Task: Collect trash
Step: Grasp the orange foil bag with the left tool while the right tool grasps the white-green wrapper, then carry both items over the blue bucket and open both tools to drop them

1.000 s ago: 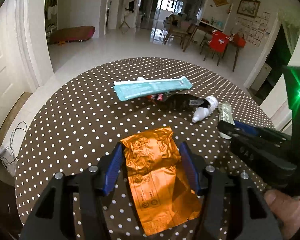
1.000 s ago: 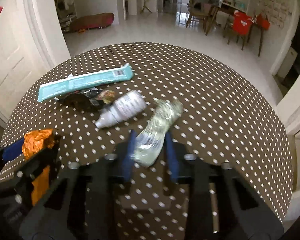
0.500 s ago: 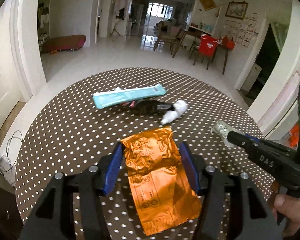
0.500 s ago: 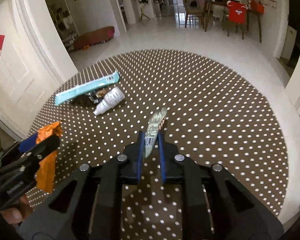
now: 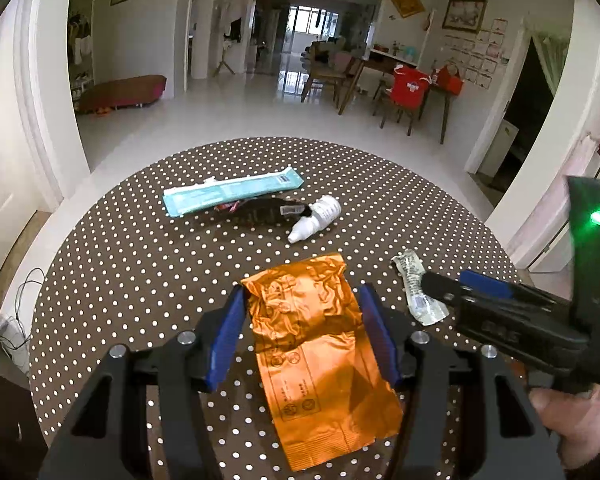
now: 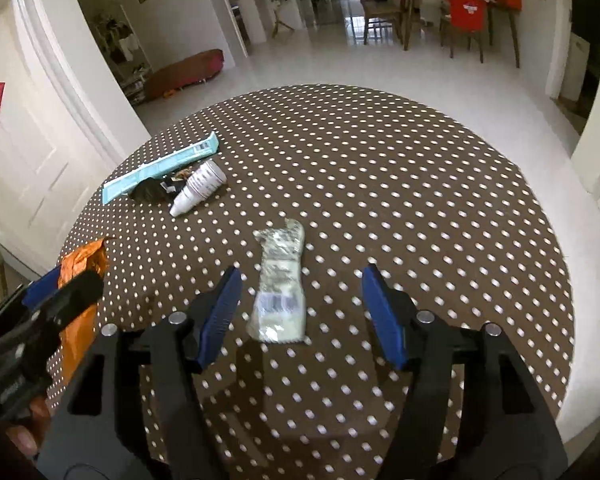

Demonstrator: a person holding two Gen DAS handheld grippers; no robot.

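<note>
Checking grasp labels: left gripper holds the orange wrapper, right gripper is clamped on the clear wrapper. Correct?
Not quite. The left gripper does hold the orange wrapper, but the right gripper is opening, pads clear of the clear wrapper between them, per the right wrist view.

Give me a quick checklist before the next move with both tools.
1. Left tool gripping the orange wrapper: ok, both pads press its sides.
2. Right tool: jaws opening, nothing held.
3. Clear wrapper free of the right tool's pads: ok, it lies between them, apart from both.
4. Trash left on the table: not ok, teal packet, dark wrapper and white bottle remain.
5. Bin in view: not ok, none shows.
6. Tools clear of each other: ok.
</note>
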